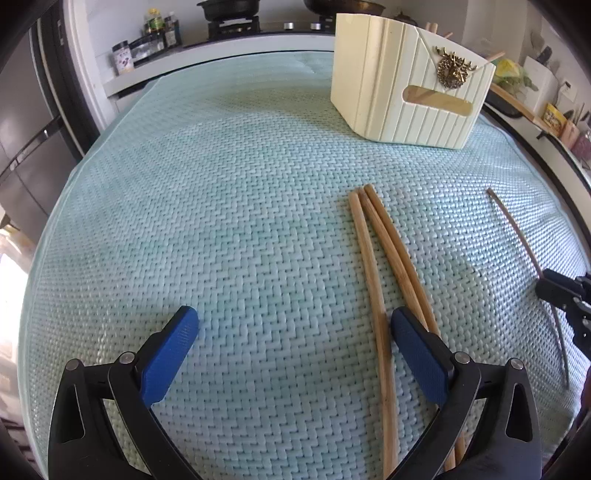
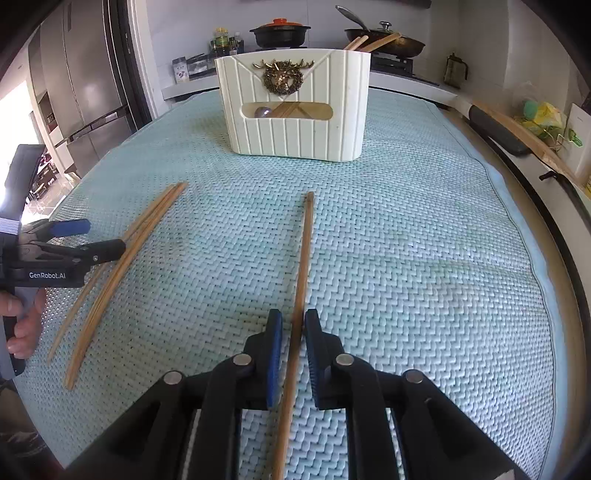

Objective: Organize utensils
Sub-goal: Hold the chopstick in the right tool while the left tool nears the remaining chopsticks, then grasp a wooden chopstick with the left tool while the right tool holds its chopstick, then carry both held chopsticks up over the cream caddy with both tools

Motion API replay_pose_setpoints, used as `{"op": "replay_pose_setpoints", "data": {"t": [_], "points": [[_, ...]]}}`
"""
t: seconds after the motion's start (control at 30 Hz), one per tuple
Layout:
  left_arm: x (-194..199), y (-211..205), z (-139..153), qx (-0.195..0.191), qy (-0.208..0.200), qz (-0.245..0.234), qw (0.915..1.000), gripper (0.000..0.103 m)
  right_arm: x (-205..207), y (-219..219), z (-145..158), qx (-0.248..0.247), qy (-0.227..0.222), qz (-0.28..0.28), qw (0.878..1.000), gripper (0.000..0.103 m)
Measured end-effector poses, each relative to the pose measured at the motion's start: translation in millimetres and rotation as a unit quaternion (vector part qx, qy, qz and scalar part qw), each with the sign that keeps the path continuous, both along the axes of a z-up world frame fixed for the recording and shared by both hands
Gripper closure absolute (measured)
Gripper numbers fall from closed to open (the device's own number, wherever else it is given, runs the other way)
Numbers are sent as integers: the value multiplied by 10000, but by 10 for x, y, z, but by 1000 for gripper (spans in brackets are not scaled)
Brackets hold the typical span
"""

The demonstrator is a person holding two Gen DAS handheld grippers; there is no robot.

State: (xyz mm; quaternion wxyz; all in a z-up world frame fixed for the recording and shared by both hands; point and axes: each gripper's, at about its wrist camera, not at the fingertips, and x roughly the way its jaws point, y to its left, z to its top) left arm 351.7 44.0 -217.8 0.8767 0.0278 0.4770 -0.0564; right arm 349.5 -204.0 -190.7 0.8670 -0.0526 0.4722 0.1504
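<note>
Three wooden chopsticks (image 1: 373, 258) lie side by side on the pale green woven mat (image 1: 221, 221). My left gripper (image 1: 293, 315) is open wide just to their left, its right finger over them and nothing between the pads. A single chopstick (image 2: 301, 266) lies on the mat, running between the pads of my right gripper (image 2: 293, 325). Those jaws stand narrowly open, with a thin gap on each side of the stick. The cream ribbed utensil holder (image 2: 295, 125) stands upright at the far end with chopsticks inside. The left gripper (image 2: 103, 236) shows over the three chopsticks (image 2: 122, 258).
A stove with a black pot (image 2: 280, 35) and a pan (image 2: 388, 40) is behind the mat, with bottles and jars (image 2: 221, 40) beside it. A fridge (image 2: 85, 92) stands at the left. A hand (image 2: 22, 325) holds the left gripper's handle. A long board (image 2: 517, 136) lies off the mat's right edge.
</note>
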Motion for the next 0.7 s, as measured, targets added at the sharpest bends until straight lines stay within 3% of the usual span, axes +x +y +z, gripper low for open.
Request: {"op": "replay_pose_setpoints", "data": {"t": [0.17, 0.3, 0.37, 0.47, 0.53, 0.6, 0.7], "points": [[272, -56, 8, 32, 29, -141, 9999, 1, 367, 76, -24, 32, 91, 203, 9997, 90], [449, -101, 45, 38, 32, -242, 9997, 15, 731, 205, -56, -59, 176, 415, 9990, 90], [505, -119, 64, 29, 42, -287, 9996, 25, 885, 258, -63, -57, 241, 473, 9986, 90], [537, -150, 98, 14, 45, -392, 9992, 55, 1018, 280, -65, 51, 366, 443, 9983, 90], [538, -182, 110, 16, 19, -467, 9989, 90, 1062, 282, -58, 78, 397, 406, 9984, 96], [527, -224, 110, 9, 4, -544, 9985, 97, 1086, 249, -49, 244, 409, 337, 9983, 97], [511, -227, 144, 23, -57, -545, 9985, 98, 1075, 145, 67, 581, 284, 225, 9977, 97]]}}
